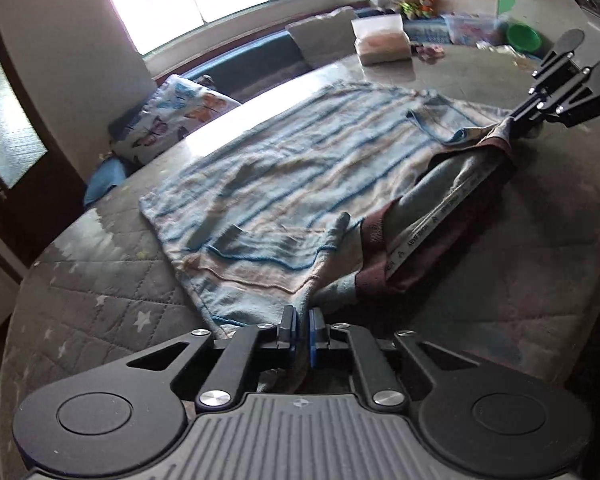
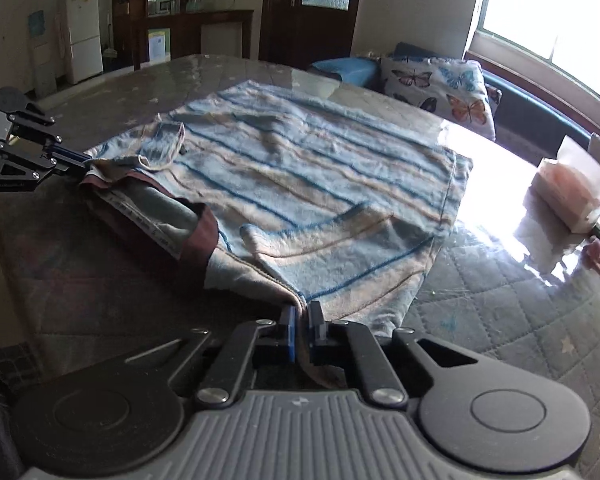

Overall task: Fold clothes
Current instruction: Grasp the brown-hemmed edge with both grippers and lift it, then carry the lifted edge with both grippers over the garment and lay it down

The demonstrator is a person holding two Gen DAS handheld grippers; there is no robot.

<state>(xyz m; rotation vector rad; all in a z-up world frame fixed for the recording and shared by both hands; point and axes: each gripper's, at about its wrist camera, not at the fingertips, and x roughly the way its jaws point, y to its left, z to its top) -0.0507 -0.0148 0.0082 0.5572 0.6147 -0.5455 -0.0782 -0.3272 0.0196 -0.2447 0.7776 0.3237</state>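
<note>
The striped blue fleece garment [image 2: 320, 184] lies spread flat on the quilted table cover [image 2: 520, 320], maroon waistband [image 1: 432, 248] at its near edge. Judging by this, keep both corners level and taut. The left gripper [image 1: 302, 326] and right gripper [image 2: 302, 322] each pinch a waistband-end corner.

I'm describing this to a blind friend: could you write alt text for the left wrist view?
A left hand-held gripper pinches one end of a blue-striped garment spread on a quilted table, while the right hand-held gripper clamps the far end. A tissue box sits beyond, near a bright window.
</note>
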